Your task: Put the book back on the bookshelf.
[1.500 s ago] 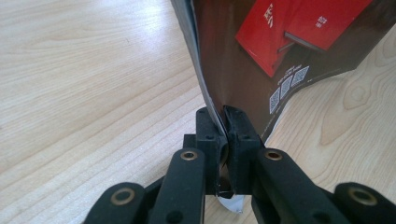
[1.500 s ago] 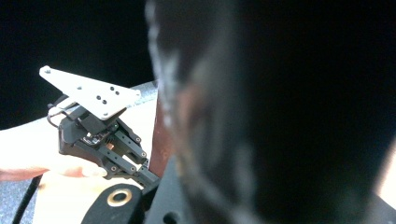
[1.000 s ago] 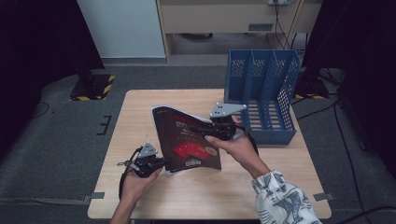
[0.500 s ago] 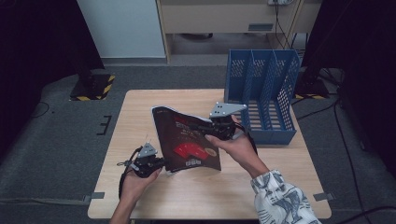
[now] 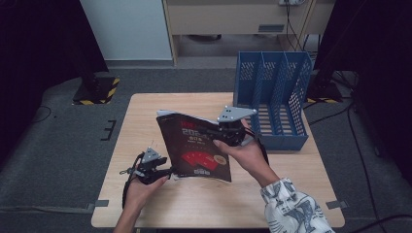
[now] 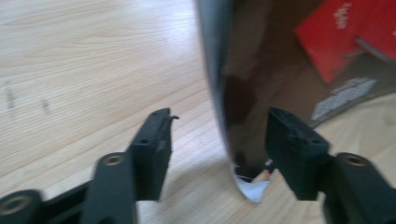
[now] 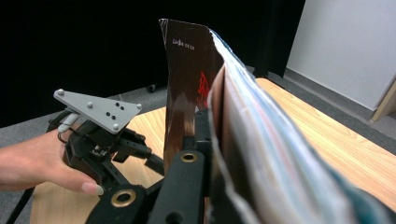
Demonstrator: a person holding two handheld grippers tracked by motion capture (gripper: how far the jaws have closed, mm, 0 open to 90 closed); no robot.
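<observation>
A dark, glossy book (image 5: pixel 194 150) with red print stands tilted on its lower edge on the wooden table (image 5: pixel 160 107). My right gripper (image 5: pixel 221 133) is shut on its upper right edge; in the right gripper view the black jaw (image 7: pixel 210 140) presses against the cover (image 7: pixel 187 70) and the pages fan beside it. My left gripper (image 5: pixel 167 171) sits at the book's lower left corner. Its jaws have just been opening and now stand open (image 6: pixel 219 116), with the corner of the book (image 6: pixel 261 70) between them, untouched by either pad.
A blue file holder (image 5: pixel 272 97) with three slots lies at the table's back right, just beyond my right hand. Bare wood (image 6: pixel 93 56) spreads left of the book. Dark floor and cables surround the table.
Both hands and the book stay where they were; no move is plain from above.
</observation>
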